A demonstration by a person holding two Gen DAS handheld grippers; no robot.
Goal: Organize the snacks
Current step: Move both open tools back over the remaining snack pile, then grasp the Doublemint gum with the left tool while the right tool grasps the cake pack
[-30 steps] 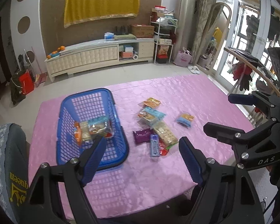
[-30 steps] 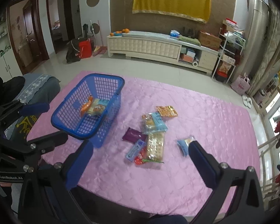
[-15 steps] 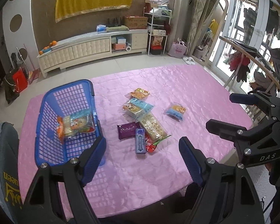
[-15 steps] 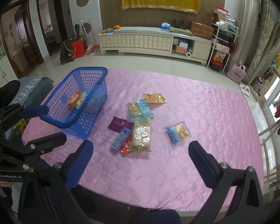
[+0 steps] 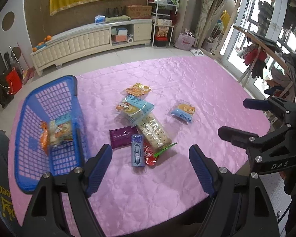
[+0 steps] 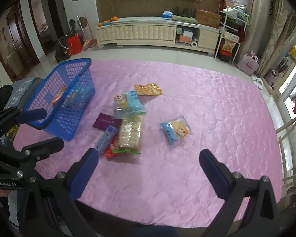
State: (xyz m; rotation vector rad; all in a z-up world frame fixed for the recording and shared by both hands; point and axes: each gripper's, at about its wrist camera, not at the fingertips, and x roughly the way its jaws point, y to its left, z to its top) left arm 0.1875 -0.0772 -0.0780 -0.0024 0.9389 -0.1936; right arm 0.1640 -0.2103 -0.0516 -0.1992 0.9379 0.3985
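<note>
A blue basket (image 5: 29, 138) (image 6: 77, 75) stands at the table's left and holds a couple of snack packs (image 5: 59, 130). A pile of snacks lies mid-table: a blue gum pack (image 5: 137, 150) (image 6: 106, 137), a purple pack (image 5: 121, 135), a cracker sleeve (image 5: 154, 130) (image 6: 131, 131), a red wrapper (image 5: 150, 156), a light blue pack (image 5: 135, 108) and an orange pack (image 5: 137, 89). A small blue pack (image 5: 183, 112) (image 6: 175, 130) lies apart to the right. My left gripper (image 5: 150, 156) is open above the near edge. My right gripper (image 6: 148, 162) is open and empty.
The pink quilted cloth (image 5: 187, 83) covers the table. A chair back (image 5: 0, 177) stands at the near left corner. A white cabinet (image 6: 148, 31) and shelves stand far behind. A wooden rack (image 5: 256, 43) is to the right.
Both grippers have shifted right and come a little closer to the table, so the basket and the snack pile now sit further left in both views. Both stay open.
</note>
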